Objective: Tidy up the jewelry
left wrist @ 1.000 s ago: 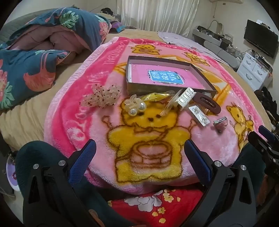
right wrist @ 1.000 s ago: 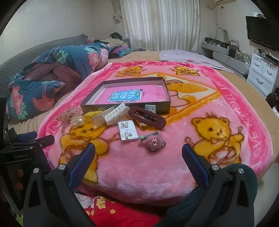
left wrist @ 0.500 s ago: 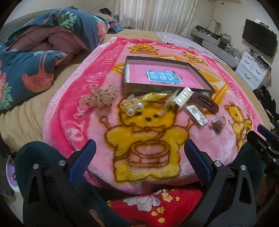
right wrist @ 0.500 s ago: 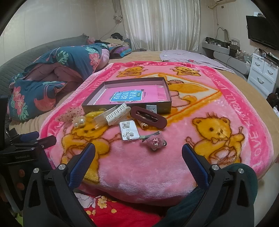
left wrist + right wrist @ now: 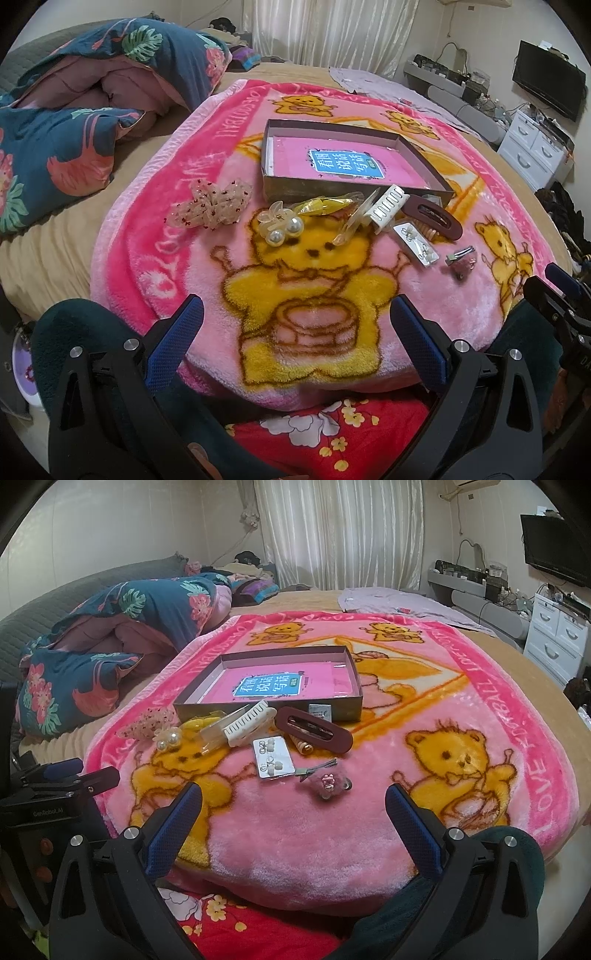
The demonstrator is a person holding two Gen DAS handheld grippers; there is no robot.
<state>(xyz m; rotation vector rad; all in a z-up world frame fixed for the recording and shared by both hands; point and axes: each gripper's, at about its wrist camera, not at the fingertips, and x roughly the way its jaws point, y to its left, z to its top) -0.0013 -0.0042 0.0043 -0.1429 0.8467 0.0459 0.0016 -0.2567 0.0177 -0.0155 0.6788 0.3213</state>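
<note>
An open shallow box (image 5: 284, 184) (image 5: 343, 657) with a pink book inside lies on the pink bear blanket (image 5: 303, 295). In front of it lie hair accessories: a sheer scrunchie (image 5: 210, 205), a pearl claw clip (image 5: 280, 225) (image 5: 169, 737), a yellow packet (image 5: 325, 205), a white claw clip (image 5: 388, 208) (image 5: 251, 722), a maroon barrette (image 5: 432, 219) (image 5: 314, 733), an earring card (image 5: 415, 243) (image 5: 273, 760) and a fuzzy pink clip (image 5: 461, 262) (image 5: 328, 781). My left gripper (image 5: 295, 332) and right gripper (image 5: 293, 814) are open and empty, held back at the blanket's near edge.
A folded floral duvet (image 5: 74, 122) lies at the left of the bed. White drawers (image 5: 557, 642) and a TV (image 5: 554, 546) stand at the right. Red floral fabric (image 5: 314, 435) lies below the blanket's near edge. The other gripper shows at each view's side.
Both views have shifted slightly; the items on the blanket sit a little lower in the left view. Nothing was picked up and the jaws stay open.
</note>
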